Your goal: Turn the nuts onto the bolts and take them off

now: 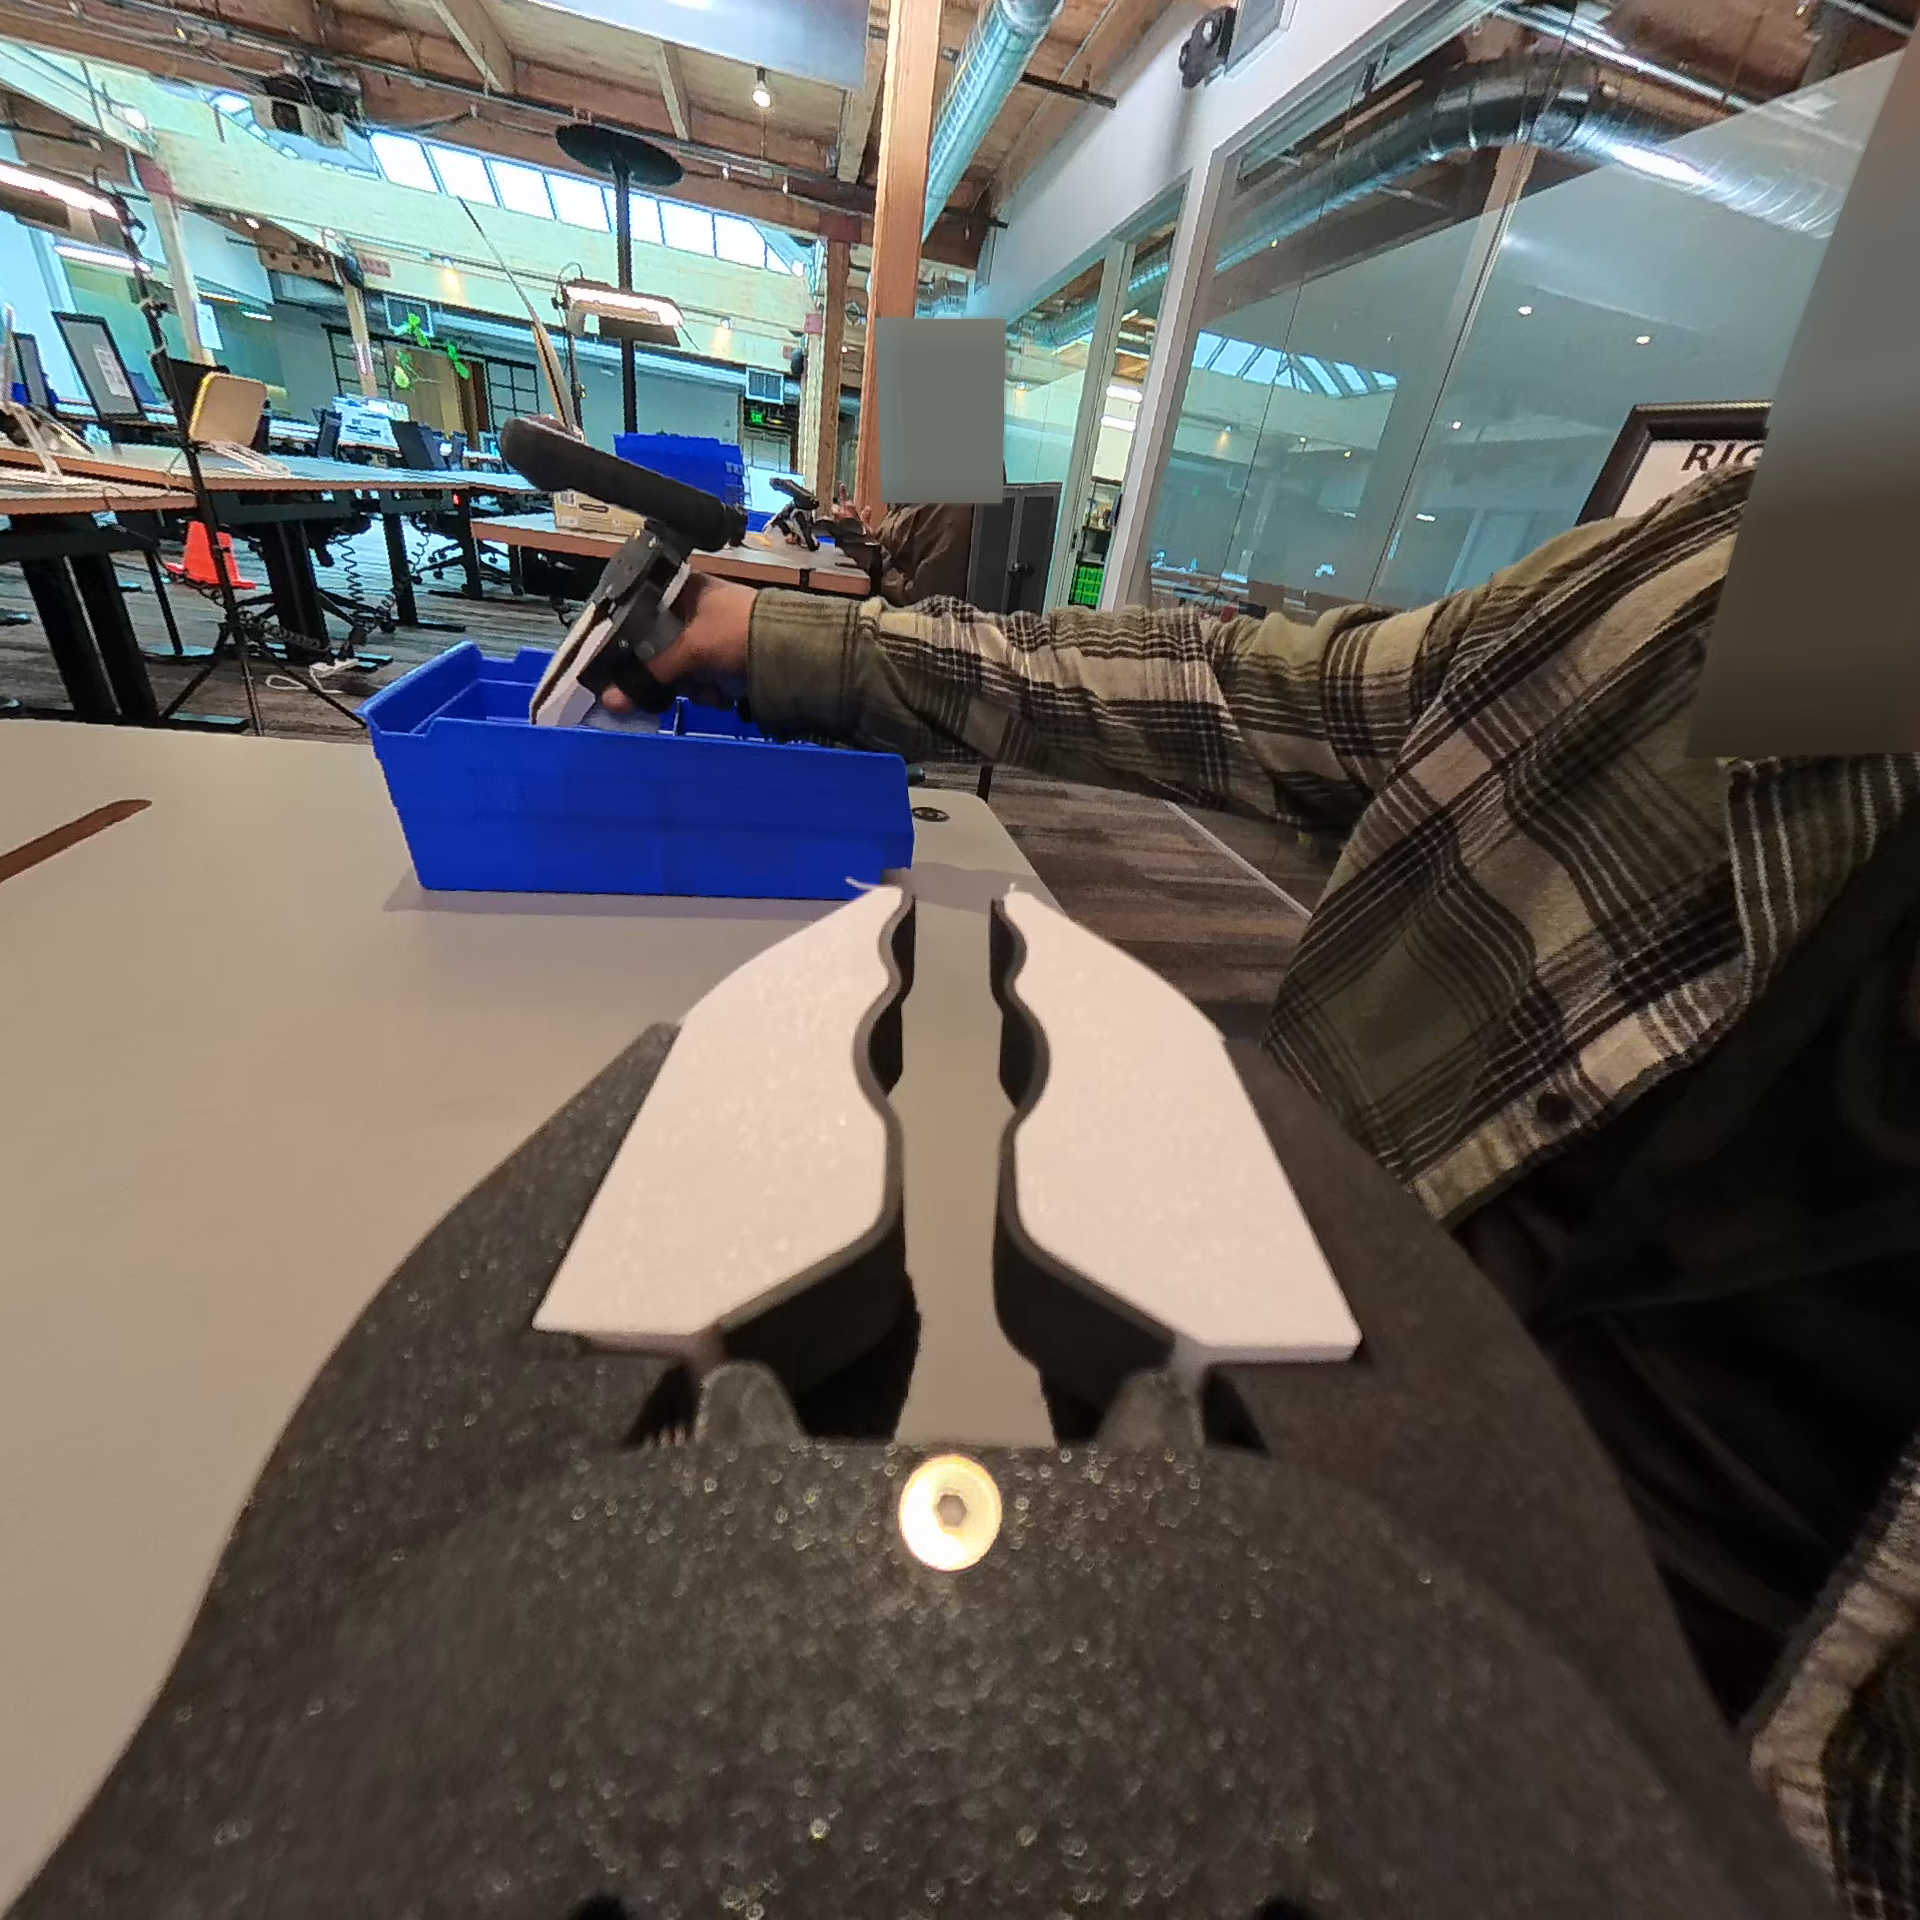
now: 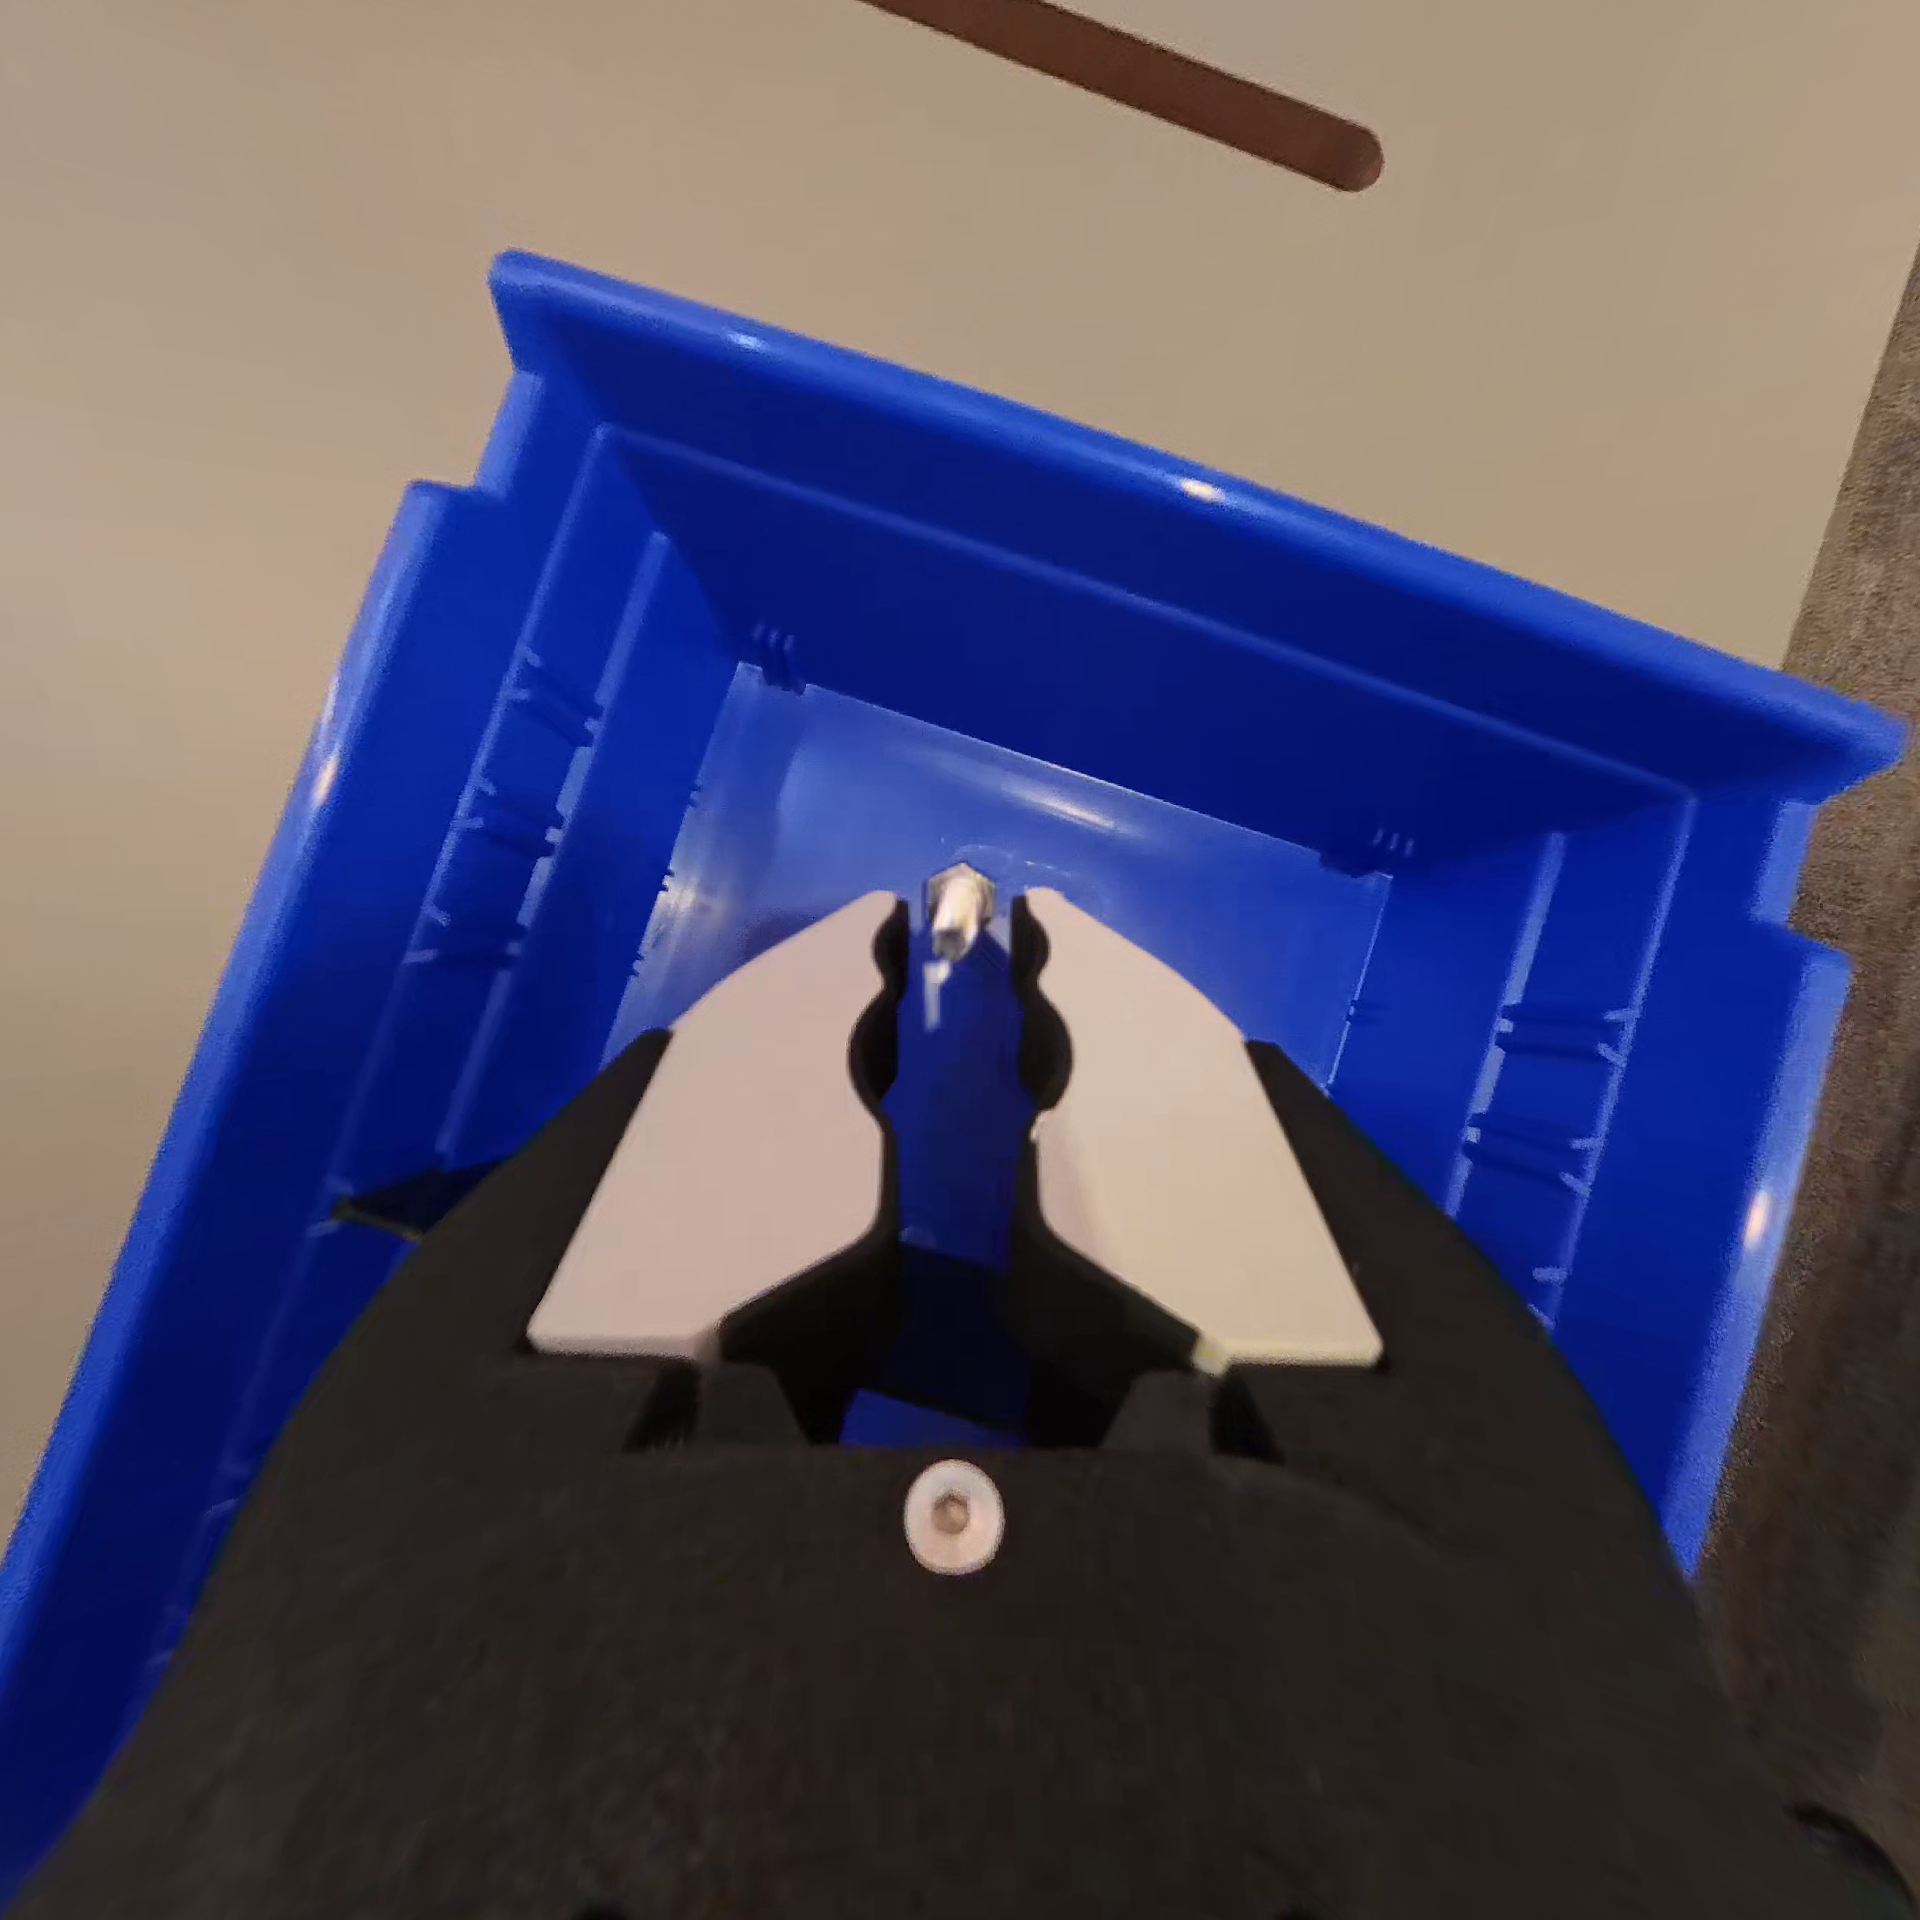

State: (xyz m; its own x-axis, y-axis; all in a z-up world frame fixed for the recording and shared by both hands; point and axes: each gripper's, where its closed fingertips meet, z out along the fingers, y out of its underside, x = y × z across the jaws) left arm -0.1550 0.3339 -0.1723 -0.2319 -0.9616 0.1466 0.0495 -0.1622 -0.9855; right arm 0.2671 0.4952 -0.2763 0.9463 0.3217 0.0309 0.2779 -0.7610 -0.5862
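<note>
— Tabletop (image 1: 260, 1039) first: pale grey, wide, with a dark brown slot-shaped mark (image 2: 1195, 99) near its far part. What stands on it?

— One blue plastic bin (image 1: 644, 821), set near the table's far right edge. From the right wrist view its inside shows stepped walls with moulded ribs and a glossy floor.

— And the person?

— A plaid sleeve (image 1: 1143, 686) reaches across from the right, and the hand (image 1: 696, 634) at its end holds the right gripper (image 1: 566, 707), tilted down with its white fingers dipped inside the bin. Behind lies an open office with desks and glass walls.

— How does the left gripper (image 1: 951, 894) stand?

— It sits low over the table, just short of the bin's near wall, pointing toward it. Its two white fingers (image 1: 769, 1122) are parted, with bare grey table showing in the gap between them, and nothing lies between them.

— Now the right one, from its own camera.

— The right gripper (image 2: 956, 904) points down into the bin. Its jaws are apart, with blue floor visible along the whole gap.

— Where is the bolt?

— A small silvery bolt (image 2: 954, 914) lies on the bin floor, right at the fingertips and between them, its hexagonal end farther from the camera. Narrow slivers of blue show on either side, so the tips flank it without clamping it. The picture is blurred there, so I cannot tell whether a nut sits on it.
</note>
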